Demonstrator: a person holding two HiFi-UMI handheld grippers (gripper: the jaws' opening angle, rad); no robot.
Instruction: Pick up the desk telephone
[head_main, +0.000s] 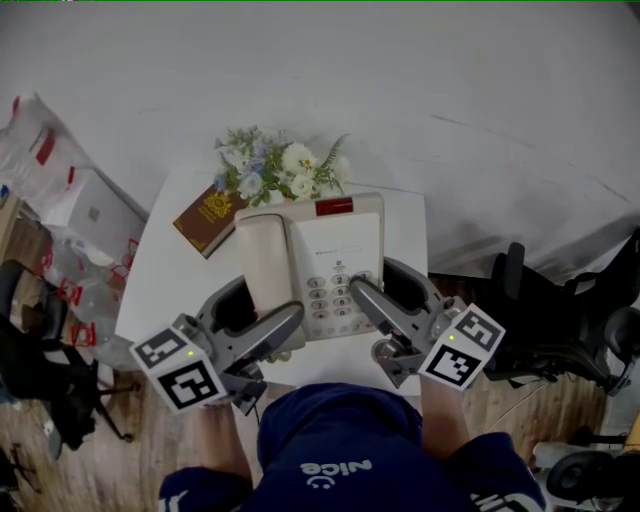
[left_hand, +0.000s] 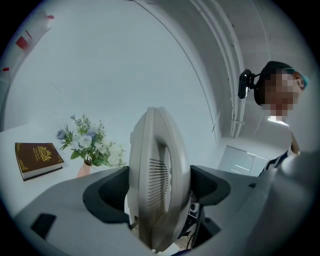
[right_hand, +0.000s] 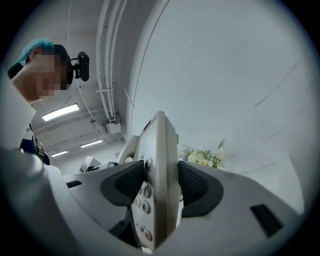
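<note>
Phone (head_main: 335, 250), cream, face up over the middle of the table (head_main: 160, 285), held at its near end from both sides; unclear from above whether raised off the top or resting on it; pale backdrop (head_main: 430, 90) behind, filling the far half of the head view; square white table in front of it, dark chair (head_main: 560, 320) off to the right; left gripper (head_main: 268, 302) level at the phone's left, closed on the near end of the handset (head_main: 262, 250), left pads (left_hand: 107, 192) tight against both its flanks in the left gripper view; right gripper (head_main: 372, 276) level at the phone's right, fairly wide yet clamped across the body, right pads (right_hand: 127, 182) set one on the keypad (head_main: 335, 290) face beside the 9 and # keys, the other on the back; handset seated in its cradle along the phone's left half; book (head_main: 210, 218), maroon with a gold crest, flat on the table just beside the phone's far left corner; flowers (head_main: 280, 172), white and blue with green leaves, at the table's far edge just behind the phone; red label (head_main: 333, 207) on the phone's far edge.
</note>
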